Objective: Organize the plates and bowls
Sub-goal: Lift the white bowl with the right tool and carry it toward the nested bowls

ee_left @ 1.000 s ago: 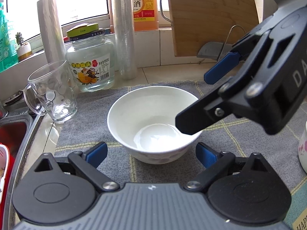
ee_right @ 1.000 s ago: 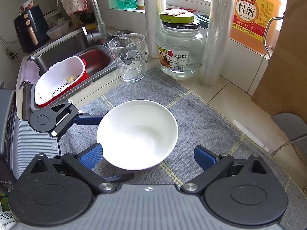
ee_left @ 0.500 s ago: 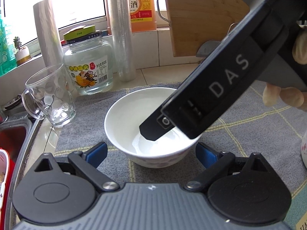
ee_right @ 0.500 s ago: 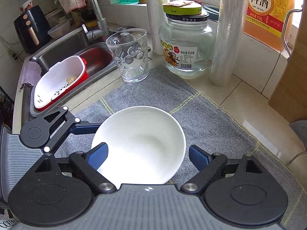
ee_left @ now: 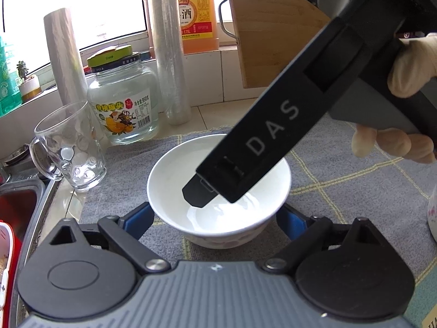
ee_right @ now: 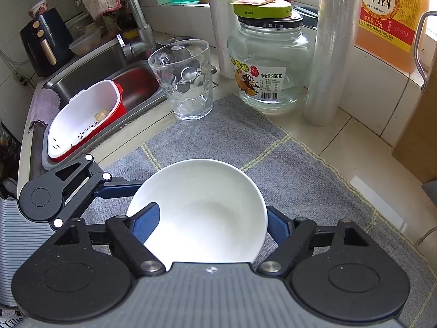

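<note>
A white bowl (ee_left: 174, 180) (ee_right: 202, 207) sits on a grey checked mat (ee_left: 120, 188) (ee_right: 232, 142). My left gripper (ee_left: 215, 218) is open, its blue pads on either side of the bowl's near wall. My right gripper (ee_right: 213, 224) is open and tilted down over the bowl. Its left finger (ee_right: 144, 221) is inside the rim and its right finger (ee_right: 278, 228) is outside the right rim. In the left wrist view the right gripper (ee_left: 202, 194) reaches down into the bowl from the upper right. I cannot tell if either gripper touches the bowl.
A glass mug (ee_left: 68, 153) (ee_right: 185, 79), a glass jar (ee_left: 123, 95) (ee_right: 269, 60) and film rolls (ee_left: 166, 46) (ee_right: 330, 52) stand behind the mat. The sink (ee_right: 90, 68) with a red and white basket (ee_right: 84, 117) lies left. A wooden board (ee_left: 270, 27) leans at the back right.
My right gripper has moved forward and down over the bowl, so one finger now sits inside the rim. My left gripper has stayed open around the bowl.
</note>
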The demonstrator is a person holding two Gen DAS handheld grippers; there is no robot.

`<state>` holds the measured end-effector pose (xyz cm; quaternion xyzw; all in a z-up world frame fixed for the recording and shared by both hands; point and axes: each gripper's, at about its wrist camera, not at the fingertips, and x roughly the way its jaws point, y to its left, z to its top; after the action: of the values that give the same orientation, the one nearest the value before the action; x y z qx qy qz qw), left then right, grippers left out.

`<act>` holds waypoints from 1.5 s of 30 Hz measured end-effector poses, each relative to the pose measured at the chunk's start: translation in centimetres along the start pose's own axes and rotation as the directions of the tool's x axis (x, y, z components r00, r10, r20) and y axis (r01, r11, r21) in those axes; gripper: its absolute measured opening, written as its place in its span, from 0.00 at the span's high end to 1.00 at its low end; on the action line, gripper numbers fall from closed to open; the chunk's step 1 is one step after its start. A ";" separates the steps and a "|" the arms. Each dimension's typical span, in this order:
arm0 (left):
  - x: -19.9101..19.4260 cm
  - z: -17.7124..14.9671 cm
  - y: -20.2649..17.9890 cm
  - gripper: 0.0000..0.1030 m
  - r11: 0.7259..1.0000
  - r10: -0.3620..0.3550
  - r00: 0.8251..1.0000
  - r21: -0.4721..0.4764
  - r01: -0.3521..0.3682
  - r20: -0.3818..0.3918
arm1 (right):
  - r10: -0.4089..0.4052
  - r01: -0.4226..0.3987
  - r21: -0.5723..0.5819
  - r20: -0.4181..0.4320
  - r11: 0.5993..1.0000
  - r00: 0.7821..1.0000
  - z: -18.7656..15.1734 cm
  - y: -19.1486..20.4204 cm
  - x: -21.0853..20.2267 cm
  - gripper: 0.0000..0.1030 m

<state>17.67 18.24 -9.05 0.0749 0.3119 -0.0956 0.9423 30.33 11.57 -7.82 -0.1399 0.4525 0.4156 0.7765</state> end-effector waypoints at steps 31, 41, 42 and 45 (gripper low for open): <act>-1.8 0.0 -0.3 0.10 0.999 -0.044 0.999 0.022 0.045 -0.031 | 0.060 -0.060 0.025 -0.003 0.998 0.998 -0.6 0.7 -1.3 0.21; -4.6 0.1 -1.4 0.10 0.997 -0.066 0.997 0.036 0.067 -0.033 | 0.084 -0.085 0.030 0.028 0.996 0.996 -2.0 2.0 -3.9 0.20; -4.8 0.2 -1.6 0.10 0.997 -0.068 0.997 0.037 0.070 -0.032 | 0.086 -0.087 0.031 0.034 0.996 0.996 -2.2 2.1 -4.3 0.20; -5.7 0.3 -2.2 0.10 0.996 -0.078 0.996 0.040 0.079 -0.033 | 0.086 -0.088 0.038 0.046 0.995 0.995 -2.9 2.4 -5.4 0.20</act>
<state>12.84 16.79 -5.54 0.0833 0.3274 -0.1377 0.9311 25.42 8.52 -4.59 -0.0953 0.4489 0.4428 0.7703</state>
